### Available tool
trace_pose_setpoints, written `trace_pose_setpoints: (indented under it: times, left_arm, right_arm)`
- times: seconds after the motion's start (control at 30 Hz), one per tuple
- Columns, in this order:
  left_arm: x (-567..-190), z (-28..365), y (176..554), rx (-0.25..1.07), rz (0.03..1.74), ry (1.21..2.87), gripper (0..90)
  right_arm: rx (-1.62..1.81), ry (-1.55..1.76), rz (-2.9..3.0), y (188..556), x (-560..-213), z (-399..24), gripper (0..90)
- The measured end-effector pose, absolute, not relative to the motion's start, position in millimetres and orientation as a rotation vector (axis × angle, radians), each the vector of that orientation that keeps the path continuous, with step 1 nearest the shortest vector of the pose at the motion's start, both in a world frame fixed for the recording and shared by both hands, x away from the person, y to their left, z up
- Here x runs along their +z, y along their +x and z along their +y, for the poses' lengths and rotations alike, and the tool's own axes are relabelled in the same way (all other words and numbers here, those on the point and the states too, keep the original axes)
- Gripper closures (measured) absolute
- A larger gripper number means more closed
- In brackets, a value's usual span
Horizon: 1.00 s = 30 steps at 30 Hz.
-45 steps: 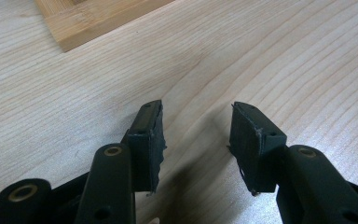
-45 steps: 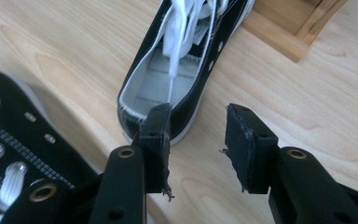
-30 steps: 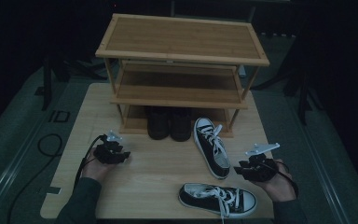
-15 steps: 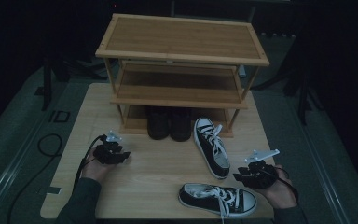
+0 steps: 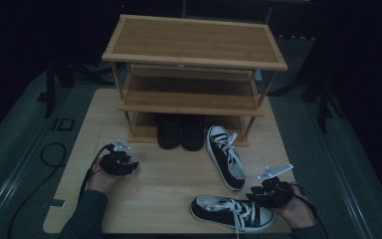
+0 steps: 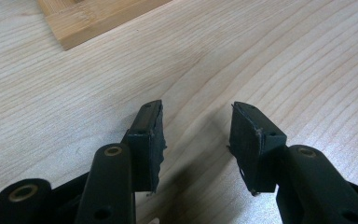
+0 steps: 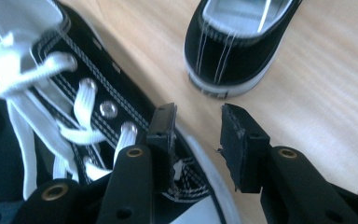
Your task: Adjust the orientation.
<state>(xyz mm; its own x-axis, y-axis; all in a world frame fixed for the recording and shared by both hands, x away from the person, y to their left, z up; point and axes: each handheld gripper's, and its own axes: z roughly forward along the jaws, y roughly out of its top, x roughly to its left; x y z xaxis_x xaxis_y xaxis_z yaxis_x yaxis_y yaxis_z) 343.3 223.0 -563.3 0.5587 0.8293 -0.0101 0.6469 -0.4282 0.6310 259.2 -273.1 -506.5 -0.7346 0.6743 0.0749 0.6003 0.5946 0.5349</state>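
- The work in hand looks like clearing the loose sneakers onto the shoe rack (image 5: 194, 59), and the step in hand is the approach to the near sneaker (image 5: 229, 213), which lies on its sole along the bottom edge of the high view, toe to the right.
- The right gripper (image 5: 270, 193) sits at that toe in the lower right of the frame. In the right gripper view its jaws stand partly open, straddling the sneaker's rubber edge (image 7: 205, 196); the pads do not yet press on it, so nothing is held.
- The left gripper (image 5: 121, 164) rests at centre left over bare table (image 6: 284, 56), jaws partly open and empty.
- The second sneaker (image 5: 225, 157) lies in the middle of the frame, toe towards the rack.
- Next move, by judgement: close the right jaws on the sneaker's side wall, then lift.
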Motion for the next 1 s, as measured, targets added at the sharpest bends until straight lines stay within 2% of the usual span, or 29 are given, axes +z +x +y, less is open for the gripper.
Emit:
trace_pose_setpoints:
  times: [0.2,0.33,0.37,0.4,0.57,0.63,0.73,1.0]
  left_arm:
    - [-563.3,223.1,343.3,0.407,1.18,2.208,55.2]
    - [-563.3,223.2,343.3,0.406,1.179,2.209,55.2]
    - [-563.3,223.2,343.3,0.406,1.179,2.209,55.2]
    - [-563.3,223.2,343.4,0.406,1.179,2.209,55.2]
    - [-563.2,223.5,343.4,0.404,1.178,2.209,55.2]
    - [-563.2,223.6,343.5,0.403,1.179,2.208,55.2]
    - [-563.2,223.5,343.4,0.405,1.179,2.209,55.2]
    - [-563.2,223.6,343.5,0.404,1.179,2.208,55.2]
  right_arm:
    - [0.792,1.092,2.729,259.0,-514.2,-273.3,70.2]
    - [0.775,1.088,2.76,259.8,-514.1,-271.8,81.0]
    - [0.775,1.088,2.76,259.8,-514.1,-271.8,81.0]
    - [0.748,1.072,2.766,259.2,-514.0,-269.6,89.4]
    - [0.729,1.089,2.754,259.0,-512.3,-271.0,90.0]
    - [0.722,1.092,2.745,258.7,-511.5,-271.3,90.0]
    - [0.713,1.1,2.738,258.6,-509.4,-275.3,73.3]
    - [0.753,1.125,2.753,257.3,-503.9,-280.6,65.1]
